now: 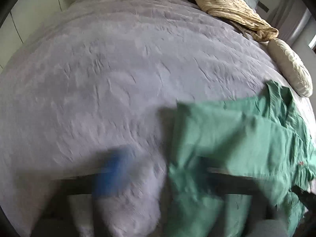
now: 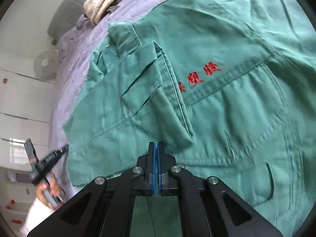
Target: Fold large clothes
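One green jacket (image 2: 227,102) spread on bed (image 1: 118,69), no containers visible.

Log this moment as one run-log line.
phase: folding | item: green jacket flat on purple bedspread | left gripper: open, empty | right gripper: shut, empty, over jacket

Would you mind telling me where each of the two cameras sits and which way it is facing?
Left wrist: on the left gripper, angled down over the purple bedspread; its own blurred, wide-open fingers show.
Right wrist: on the right gripper, looking down at the green jacket; its shut blue pads show, plus the person's hand holding the other gripper.
Shared: jacket, bedspread, beige bundle.
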A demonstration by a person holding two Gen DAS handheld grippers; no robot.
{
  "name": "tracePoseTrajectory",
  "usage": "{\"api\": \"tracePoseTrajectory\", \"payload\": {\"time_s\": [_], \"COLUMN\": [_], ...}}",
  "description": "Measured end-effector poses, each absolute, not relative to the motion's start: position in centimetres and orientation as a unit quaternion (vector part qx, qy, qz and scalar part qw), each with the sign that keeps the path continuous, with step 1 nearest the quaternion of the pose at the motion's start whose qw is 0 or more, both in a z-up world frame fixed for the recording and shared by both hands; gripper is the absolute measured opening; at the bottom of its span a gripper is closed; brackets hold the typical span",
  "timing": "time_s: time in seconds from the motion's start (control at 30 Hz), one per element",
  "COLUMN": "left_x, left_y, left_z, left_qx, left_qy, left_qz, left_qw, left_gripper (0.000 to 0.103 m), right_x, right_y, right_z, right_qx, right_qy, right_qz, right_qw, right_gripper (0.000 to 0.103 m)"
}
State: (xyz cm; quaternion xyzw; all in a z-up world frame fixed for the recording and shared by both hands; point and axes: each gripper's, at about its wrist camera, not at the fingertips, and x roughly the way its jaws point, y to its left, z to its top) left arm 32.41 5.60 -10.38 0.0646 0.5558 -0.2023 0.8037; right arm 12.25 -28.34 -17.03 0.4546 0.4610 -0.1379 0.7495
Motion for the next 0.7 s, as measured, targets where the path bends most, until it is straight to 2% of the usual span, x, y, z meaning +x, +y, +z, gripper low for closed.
{"api": "tracePoseTrajectory", "payload": {"time_s": [0.07,0.13,0.2,0.23,0.3,0.33,0.37,0.4,0.43,0.47,0.5,0.53,0.57,0.6,0.7], "left_x": [33.0,33.6,34.4,34.7,34.8,34.9,35.0,35.1,35.4,35.4,35.6,35.9,36.1,36.4,36.6], "left_y": [5.0,4.0,2.8,2.2,1.4,1.1,1.1,1.0,0.8,0.7,0.4,0.2,0.1,0.0,0.6], "left_z": [-9.9,-10.3,-11.5,-12.2,-13.4,-13.6,-13.5,-13.2,-12.6,-12.3,-12.0,-12.1,-12.6,-13.2,-14.2], "left_qx": [0.076,0.082,0.089,0.092,0.095,0.085,0.068,0.051,0.046,0.05,0.061,0.074,0.084,0.097,0.105], "left_qy": [0.543,0.546,0.56,0.568,0.578,0.582,0.583,0.582,0.578,0.569,0.555,0.55,0.552,0.552,0.539], "left_qz": [-0.213,-0.216,-0.224,-0.228,-0.226,-0.232,-0.24,-0.249,-0.251,-0.249,-0.248,-0.243,-0.24,-0.233,-0.203], "left_qw": [0.809,0.805,0.793,0.785,0.778,0.775,0.774,0.772,0.775,0.782,0.792,0.795,0.794,0.795,0.811], "left_gripper": [0.102,0.102,0.102,0.1,0.082,0.061,0.031,0.017,0.01,0.01,0.01,0.01,0.01,0.01,0.01], "right_x": [10.7,10.7,10.8,11.1,10.3,9.7,9.6,10.1,10.2,10.7,11.1,11.7,11.1,11.1,10.0], "right_y": [-27.9,-27.9,-28.6,-29.0,-29.7,-29.8,-29.9,-29.9,-29.9,-29.8,-29.7,-29.6,-29.7,-30.0,-30.6], "right_z": [-16.7,-16.7,-15.8,-15.3,-14.9,-15.0,-15.2,-15.6,-15.7,-15.8,-15.6,-15.3,-15.1,-15.7,-16.7], "right_qx": [0.461,0.467,0.469,0.468,0.473,0.475,0.474,0.47,0.468,0.46,0.449,0.425,0.42,0.422,0.451], "right_qy": [0.453,0.437,0.421,0.42,0.423,0.423,0.426,0.434,0.438,0.444,0.448,0.455,0.46,0.467,0.457], "right_qz": [-0.143,-0.155,-0.166,-0.169,-0.179,-0.18,-0.183,-0.188,-0.19,-0.191,-0.192,-0.192,-0.195,-0.204,-0.198], "right_qw": [0.75,0.753,0.758,0.759,0.752,0.751,0.748,0.745,0.744,0.745,0.749,0.758,0.758,0.75,0.741], "right_gripper": [0.015,0.037,0.049,0.05,0.05,0.05,0.05,0.05,0.05,0.049,0.035,0.012,0.006,0.0,0.0]}}
